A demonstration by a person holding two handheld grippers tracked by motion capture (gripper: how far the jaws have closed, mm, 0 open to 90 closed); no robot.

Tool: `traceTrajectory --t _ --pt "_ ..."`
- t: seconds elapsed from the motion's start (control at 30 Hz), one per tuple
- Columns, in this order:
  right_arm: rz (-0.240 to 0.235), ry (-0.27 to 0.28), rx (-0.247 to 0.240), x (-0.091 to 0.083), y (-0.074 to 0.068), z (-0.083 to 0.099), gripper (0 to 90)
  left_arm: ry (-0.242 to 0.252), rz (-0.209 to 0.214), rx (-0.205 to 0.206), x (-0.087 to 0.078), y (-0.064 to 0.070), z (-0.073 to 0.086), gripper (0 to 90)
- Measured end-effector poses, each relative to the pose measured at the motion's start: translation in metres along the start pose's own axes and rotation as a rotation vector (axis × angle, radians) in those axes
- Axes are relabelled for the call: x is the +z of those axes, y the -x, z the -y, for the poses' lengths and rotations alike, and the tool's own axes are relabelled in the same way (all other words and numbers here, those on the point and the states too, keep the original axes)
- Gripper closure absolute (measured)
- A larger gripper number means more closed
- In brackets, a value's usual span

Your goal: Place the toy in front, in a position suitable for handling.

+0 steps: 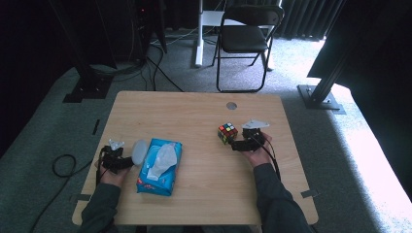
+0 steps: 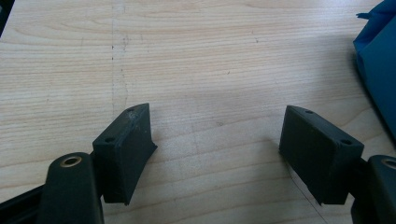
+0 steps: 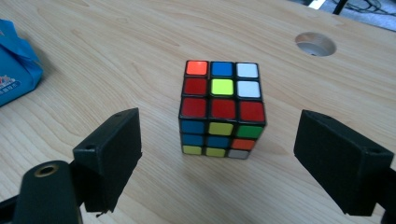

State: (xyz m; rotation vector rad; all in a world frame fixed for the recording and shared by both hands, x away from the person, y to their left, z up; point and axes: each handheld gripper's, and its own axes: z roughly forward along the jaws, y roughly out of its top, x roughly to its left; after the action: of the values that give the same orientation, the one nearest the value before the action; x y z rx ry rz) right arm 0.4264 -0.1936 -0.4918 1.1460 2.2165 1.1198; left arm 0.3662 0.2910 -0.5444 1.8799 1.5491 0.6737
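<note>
1. High view: my right tongs sit right of centre, pointing at the puzzle cube, which stands on the table just beside them.
2. Right gripper view: the cube stands mid-frame, ahead of my released jaws, untouched.
3. High view: my left tongs lie at lower left, beside the blue tissue pack.
4. Left gripper view: jaws spread wide over bare wood, grasping nothing; pack's blue edge at far right.
</note>
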Motion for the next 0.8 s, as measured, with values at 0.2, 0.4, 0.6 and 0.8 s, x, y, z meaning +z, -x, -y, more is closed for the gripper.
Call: traceTrajectory --t 0.2,0.4,0.6,0.8 --pt "-0.002 -0.005 0.018 0.014 -0.001 0.001 15.0 0.0 0.0 -0.001 0.0 0.0 0.0 25.3" --pt "0.016 -0.008 0.037 0.027 0.001 0.002 15.5 0.0 0.001 -0.001 0.0 0.0 0.0 25.3" --pt "0.036 -0.023 0.059 0.039 0.004 0.002 15.2 0.0 0.001 -0.001 0.0 0.0 0.0 25.3" --pt "0.03 -0.022 0.052 0.046 0.004 -0.007 16.5 0.001 0.003 -0.003 0.0 0.0 0.0 25.3"
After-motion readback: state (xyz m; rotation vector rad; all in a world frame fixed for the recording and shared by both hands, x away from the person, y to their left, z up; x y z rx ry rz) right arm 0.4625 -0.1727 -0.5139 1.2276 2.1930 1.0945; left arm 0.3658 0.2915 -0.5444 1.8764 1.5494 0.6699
